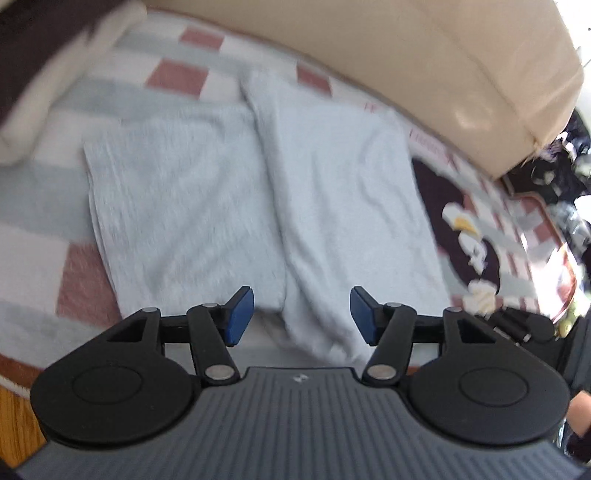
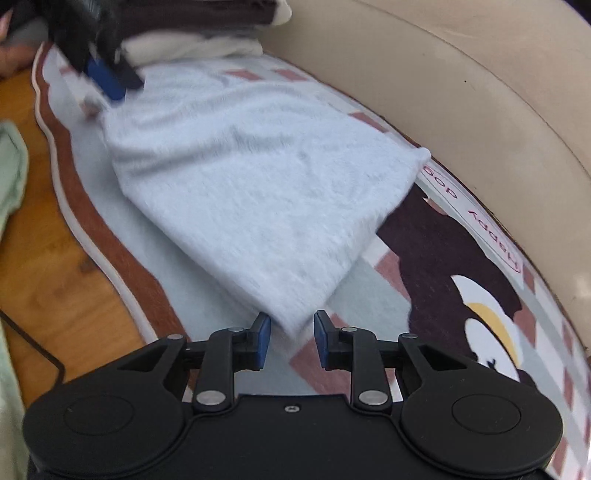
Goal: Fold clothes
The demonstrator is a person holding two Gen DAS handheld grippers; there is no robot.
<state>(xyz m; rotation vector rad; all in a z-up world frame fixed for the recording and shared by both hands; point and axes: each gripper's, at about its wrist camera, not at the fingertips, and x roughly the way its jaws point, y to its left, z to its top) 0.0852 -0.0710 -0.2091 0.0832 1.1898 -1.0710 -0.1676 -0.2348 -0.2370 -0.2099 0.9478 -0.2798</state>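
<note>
A light grey garment (image 1: 258, 192) lies folded on a checked rug (image 1: 33, 206), with a long crease down its middle. My left gripper (image 1: 302, 317) hovers over its near edge, blue pads (image 1: 240, 317) wide apart and touching nothing. In the right wrist view the same garment (image 2: 258, 184) stretches away from me. Its near corner lies between the tips of my right gripper (image 2: 291, 338), whose pads (image 2: 263, 339) stand apart from the cloth. The left gripper (image 2: 107, 77) shows blurred at the garment's far end.
A beige sofa (image 2: 461, 92) borders the rug (image 2: 369, 314) along the far side. Folded brown and white clothes (image 2: 192, 33) are stacked at the rug's end. A pale green cloth (image 2: 11, 166) and a black cable (image 2: 33, 343) lie on the wooden floor (image 2: 55, 258).
</note>
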